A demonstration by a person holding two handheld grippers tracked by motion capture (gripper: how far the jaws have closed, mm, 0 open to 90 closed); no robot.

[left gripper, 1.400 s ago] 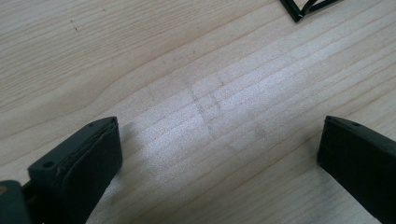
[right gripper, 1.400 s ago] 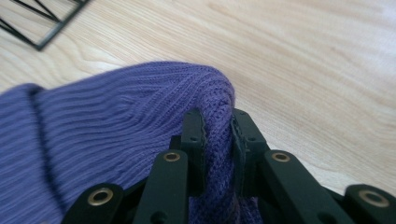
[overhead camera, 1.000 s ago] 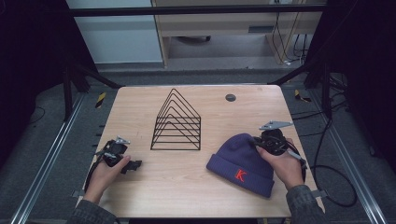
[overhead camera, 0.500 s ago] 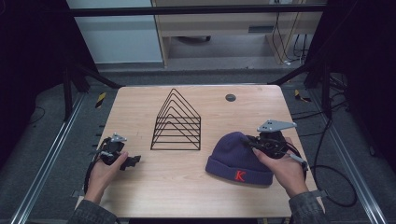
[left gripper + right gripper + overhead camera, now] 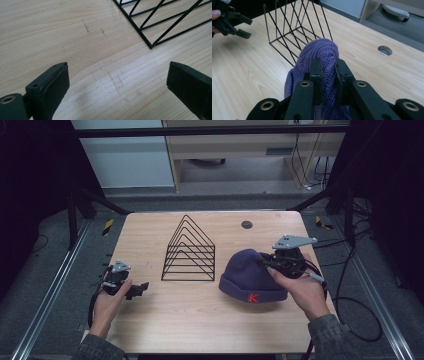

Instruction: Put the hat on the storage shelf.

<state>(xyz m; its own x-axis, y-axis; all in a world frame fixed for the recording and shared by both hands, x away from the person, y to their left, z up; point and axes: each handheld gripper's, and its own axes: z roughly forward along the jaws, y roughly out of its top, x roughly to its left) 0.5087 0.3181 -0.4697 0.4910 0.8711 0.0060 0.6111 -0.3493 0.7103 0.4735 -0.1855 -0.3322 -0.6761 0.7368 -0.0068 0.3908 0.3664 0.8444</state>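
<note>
Right gripper [image 5: 328, 75] is clamped on a fold of the purple knit beanie [image 5: 250, 272], w/ the black wire triangular rack [image 5: 190, 252] just to its left. Left gripper [image 5: 117, 82] gapes wide, holding nothing, near the rack's front-left corner. The beanie's crown probably points toward the table's far edge.

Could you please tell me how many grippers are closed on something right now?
1. The right gripper pinches a fold of the purple beanie at the table's right side. The left gripper hangs open above bare wood near the wire rack.

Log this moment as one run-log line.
right claw: shut on beanie | left claw: open over table | wire rack: upright, untouched
</note>
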